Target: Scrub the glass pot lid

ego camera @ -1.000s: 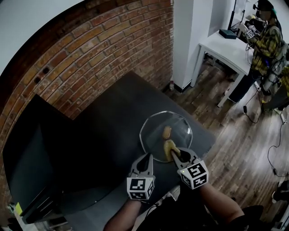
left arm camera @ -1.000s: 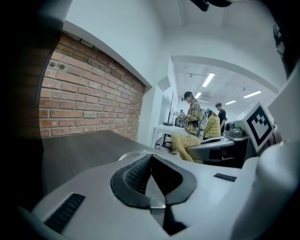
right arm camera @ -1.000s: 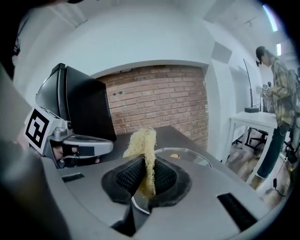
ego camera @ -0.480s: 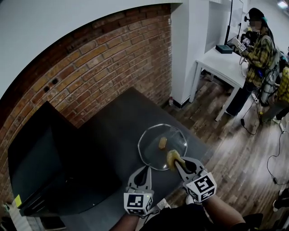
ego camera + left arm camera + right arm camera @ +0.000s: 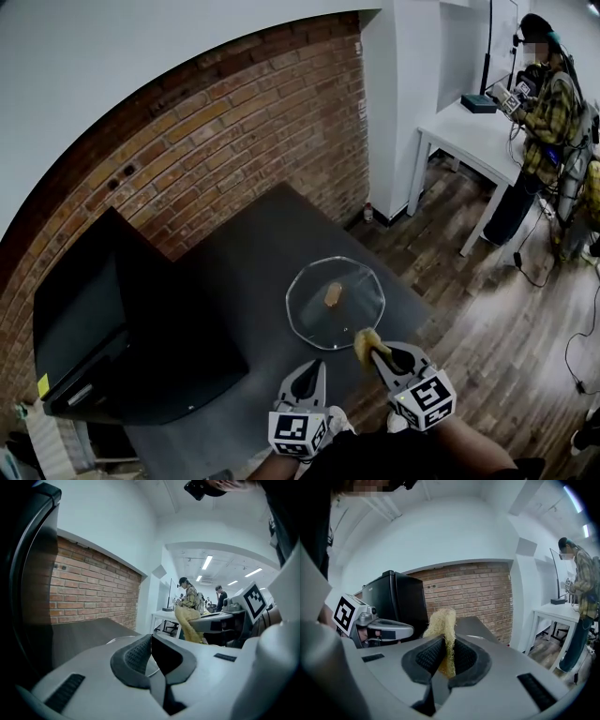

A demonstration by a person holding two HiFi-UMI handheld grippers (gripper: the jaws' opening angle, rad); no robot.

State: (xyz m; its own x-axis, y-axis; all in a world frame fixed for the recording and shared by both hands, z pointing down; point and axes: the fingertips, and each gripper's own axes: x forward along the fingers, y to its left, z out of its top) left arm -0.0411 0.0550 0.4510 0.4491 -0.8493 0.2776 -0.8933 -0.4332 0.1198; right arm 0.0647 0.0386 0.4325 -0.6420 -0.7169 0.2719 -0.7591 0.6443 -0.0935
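One dark table [image 5: 234,272] fills the frame's centre, and the glass pot lid [image 5: 314,319] lies flat on it, just right of centre. Below it, the left gripper [image 5: 309,377] hangs with jaws together, empty; the right gripper [image 5: 373,352] pinches a soft yellow scrubber [image 5: 363,338] near the lid's lower rim. Likely heavy, stiff, slick and breakable, the lid is best steadied by its small knob [image 5: 333,294].
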